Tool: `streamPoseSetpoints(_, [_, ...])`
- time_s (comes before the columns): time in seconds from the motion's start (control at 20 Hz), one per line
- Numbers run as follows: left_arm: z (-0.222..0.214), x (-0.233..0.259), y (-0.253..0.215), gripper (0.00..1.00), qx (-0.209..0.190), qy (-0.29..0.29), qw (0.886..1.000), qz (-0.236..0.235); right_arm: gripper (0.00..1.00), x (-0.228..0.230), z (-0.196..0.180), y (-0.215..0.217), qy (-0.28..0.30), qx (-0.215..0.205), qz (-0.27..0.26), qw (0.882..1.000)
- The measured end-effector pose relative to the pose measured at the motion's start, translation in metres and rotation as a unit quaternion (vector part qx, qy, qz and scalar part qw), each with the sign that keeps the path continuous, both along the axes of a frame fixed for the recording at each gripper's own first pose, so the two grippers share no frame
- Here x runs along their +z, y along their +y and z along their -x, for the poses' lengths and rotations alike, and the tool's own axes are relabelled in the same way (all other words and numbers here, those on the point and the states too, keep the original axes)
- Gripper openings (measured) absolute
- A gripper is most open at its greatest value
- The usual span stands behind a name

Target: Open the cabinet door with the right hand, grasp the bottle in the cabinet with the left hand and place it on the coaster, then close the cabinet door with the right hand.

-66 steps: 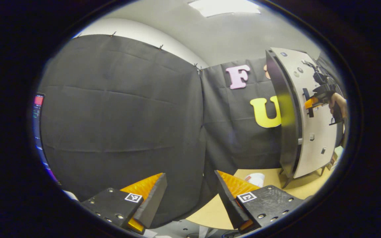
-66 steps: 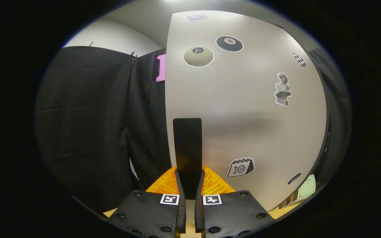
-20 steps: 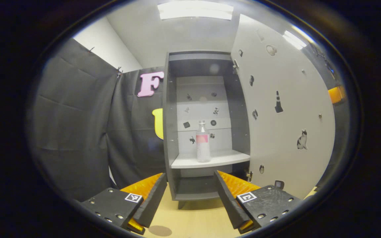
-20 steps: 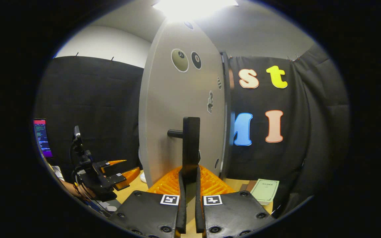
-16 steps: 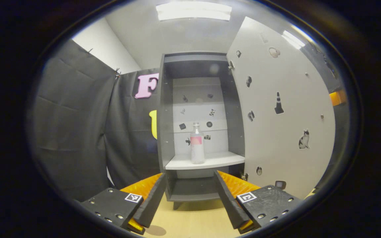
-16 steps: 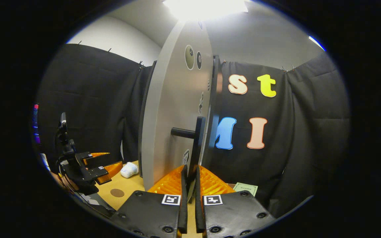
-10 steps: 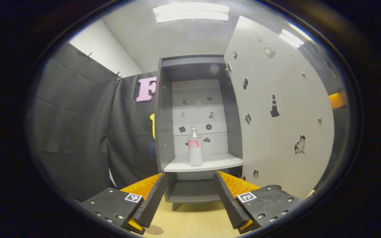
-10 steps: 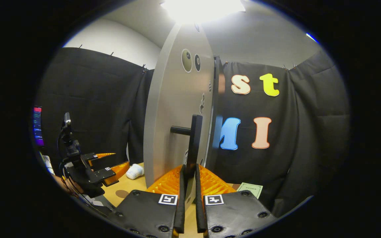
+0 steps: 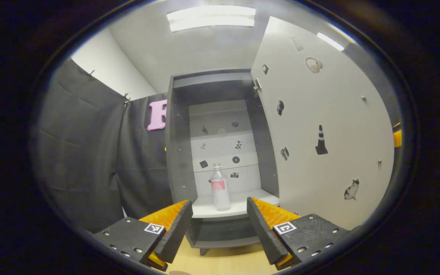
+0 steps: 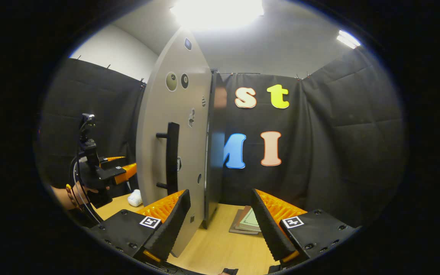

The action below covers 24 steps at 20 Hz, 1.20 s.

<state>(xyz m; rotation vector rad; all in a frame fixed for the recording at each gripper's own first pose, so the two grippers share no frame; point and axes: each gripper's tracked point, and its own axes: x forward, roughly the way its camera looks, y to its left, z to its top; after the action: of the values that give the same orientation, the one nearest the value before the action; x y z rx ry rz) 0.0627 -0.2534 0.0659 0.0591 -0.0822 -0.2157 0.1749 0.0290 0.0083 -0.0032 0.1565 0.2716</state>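
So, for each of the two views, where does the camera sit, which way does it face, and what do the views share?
Left gripper view: rides the left gripper, jaws open, facing into the open cabinet at the bottle on its shelf.
Right gripper view: rides the right gripper, jaws open, facing the door's outer side and handle; a hand holds the left gripper.
Shared: the cabinet door, opposite faces.

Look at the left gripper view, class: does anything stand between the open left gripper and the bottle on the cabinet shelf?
Nothing visible does. The cabinet door is swung wide to the right, and the bottle stands upright on the shelf, straight ahead between the fingers of the open left gripper.
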Motion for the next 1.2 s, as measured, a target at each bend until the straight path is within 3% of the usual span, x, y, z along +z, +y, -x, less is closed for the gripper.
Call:
streamPoseSetpoints(0.35, [-0.086, 0.012, -0.016, 0.87, -0.037, -0.005, 0.999, 0.022, 0.96, -0.012, -0.008, -0.032, 0.023, -0.102, 0.003, 0.994])
streamPoseSetpoints(0.65, [-0.154, 0.0, -0.033, 0.87, -0.064, 0.005, 0.997, 0.031, 0.99, -0.026, -0.02, -0.054, 0.043, -0.182, 0.004, 0.982])
streamPoseSetpoints(1.0, [-0.218, -0.043, -0.044, 0.87, -0.071, 0.036, 0.996, 0.032, 0.99, -0.033, -0.032, -0.067, 0.048, -0.242, -0.015, 0.969])
streamPoseSetpoints(1.2, [-0.24, -0.072, -0.044, 0.88, -0.07, 0.064, 0.995, 0.033, 0.98, -0.039, -0.04, -0.066, 0.055, -0.257, -0.027, 0.964])
